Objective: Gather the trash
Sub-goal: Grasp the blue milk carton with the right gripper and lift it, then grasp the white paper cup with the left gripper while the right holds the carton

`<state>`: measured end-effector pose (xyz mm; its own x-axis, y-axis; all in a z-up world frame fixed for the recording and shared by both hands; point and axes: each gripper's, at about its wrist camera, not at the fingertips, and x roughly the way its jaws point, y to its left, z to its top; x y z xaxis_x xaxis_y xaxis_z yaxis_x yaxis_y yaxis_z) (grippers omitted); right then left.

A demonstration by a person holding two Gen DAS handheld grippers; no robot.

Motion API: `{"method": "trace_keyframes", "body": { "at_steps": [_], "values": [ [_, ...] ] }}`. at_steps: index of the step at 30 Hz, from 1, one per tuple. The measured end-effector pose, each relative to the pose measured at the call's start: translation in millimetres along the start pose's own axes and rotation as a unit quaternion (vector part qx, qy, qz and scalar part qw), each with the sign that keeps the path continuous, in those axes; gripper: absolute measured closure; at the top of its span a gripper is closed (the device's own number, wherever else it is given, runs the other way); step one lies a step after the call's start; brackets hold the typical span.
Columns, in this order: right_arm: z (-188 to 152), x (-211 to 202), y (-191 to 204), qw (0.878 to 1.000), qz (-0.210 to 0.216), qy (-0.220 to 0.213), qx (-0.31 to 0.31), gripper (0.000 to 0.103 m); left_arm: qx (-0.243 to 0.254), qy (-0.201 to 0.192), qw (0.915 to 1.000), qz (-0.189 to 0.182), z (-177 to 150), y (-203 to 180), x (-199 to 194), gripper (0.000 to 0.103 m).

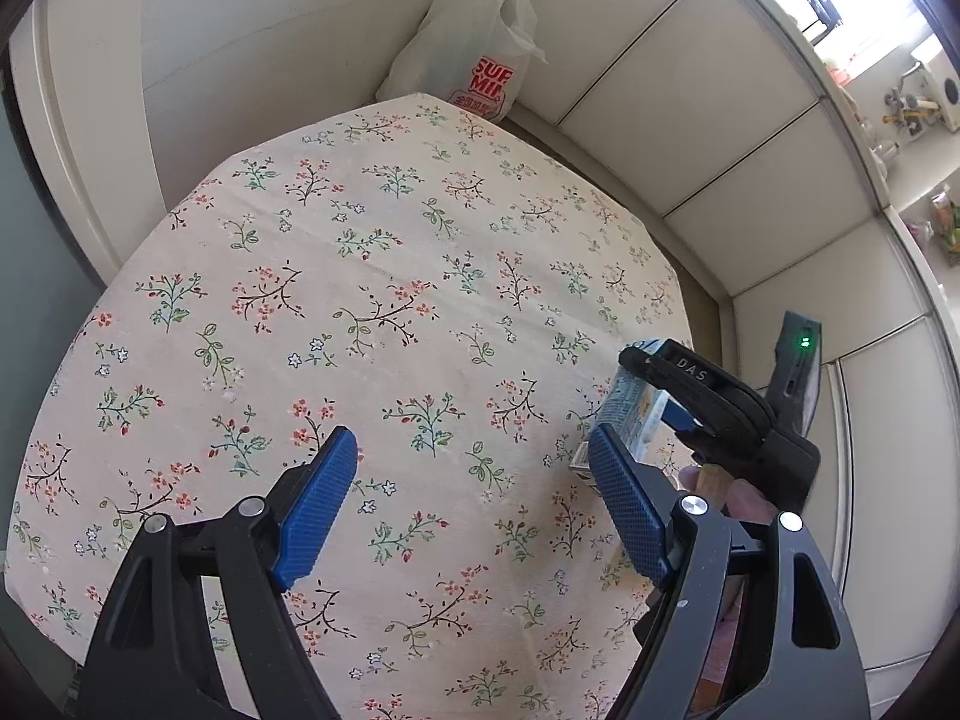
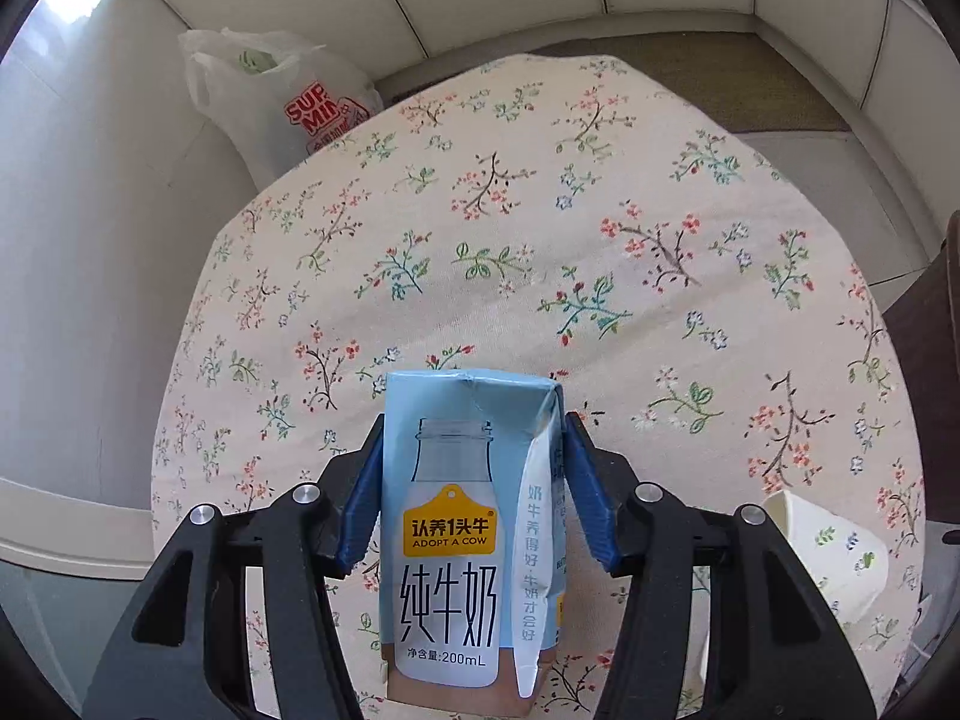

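A light-blue 200 mL milk carton (image 2: 462,528) is lifted just above the floral tablecloth (image 2: 600,240), and my right gripper (image 2: 474,423) is shut on it with a blue pad pressed to each side. The left wrist view shows the same carton (image 1: 636,414) at the right, under a black finger (image 1: 690,375) of the right gripper. My left gripper (image 1: 474,480) hangs open over the cloth with nothing between its pads. A white plastic shopping bag (image 2: 282,108) with red lettering stands on the floor past the table's far edge, its mouth open; the left wrist view also shows the bag (image 1: 474,48).
A white paper cup (image 2: 822,558) with small flower prints lies on its side at the table's right edge. White cabinet panels (image 1: 690,90) run behind the table. A dark wooden piece of furniture (image 2: 930,330) stands at the right.
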<state>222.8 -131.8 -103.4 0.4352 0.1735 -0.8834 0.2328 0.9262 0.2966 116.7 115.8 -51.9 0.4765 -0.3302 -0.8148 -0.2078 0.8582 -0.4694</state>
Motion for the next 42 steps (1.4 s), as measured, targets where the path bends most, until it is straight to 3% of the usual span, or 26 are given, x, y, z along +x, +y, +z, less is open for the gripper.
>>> {"method": "trace_keyframes", "body": {
  "at_steps": [8, 12, 21, 25, 33, 39, 42],
  "values": [
    [17.8, -80.8, -33.3, 0.996, -0.004, -0.09, -0.004, 0.05, 0.027, 0.009, 0.9996, 0.0, -12.0, -28.0, 15.0, 0.026],
    [20.0, -127.1, -63.4, 0.991, 0.004, -0.131, 0.0, 0.05, 0.06, 0.025, 0.9977, -0.019, -23.5, -56.4, 33.8, 0.026],
    [8.2, -195.2, -121.4, 0.982, 0.02, -0.184, 0.018, 0.05, 0.152, 0.092, 0.982, -0.065, -73.2, -139.1, 97.8, 0.026],
    [5.5, -206.0, -133.2, 0.98, 0.024, -0.194, 0.023, 0.05, 0.174, 0.099, 0.9763, -0.082, -86.7, -162.3, 122.1, 0.026],
    [3.3, -204.3, -150.2, 0.981, 0.012, -0.194, 0.025, 0.05, 0.151, 0.125, 0.9718, -0.13, -88.1, -173.4, 152.7, 0.028],
    [4.8, -202.3, -155.8, 0.981, 0.016, -0.189, 0.032, 0.05, 0.152, 0.14, 0.968, -0.142, -91.8, -175.9, 165.2, 0.04],
    [4.9, -200.9, -154.6, 0.982, 0.013, -0.188, 0.027, 0.05, 0.157, 0.149, 0.9656, -0.144, -96.3, -180.8, 172.2, 0.052]
  ]
}}
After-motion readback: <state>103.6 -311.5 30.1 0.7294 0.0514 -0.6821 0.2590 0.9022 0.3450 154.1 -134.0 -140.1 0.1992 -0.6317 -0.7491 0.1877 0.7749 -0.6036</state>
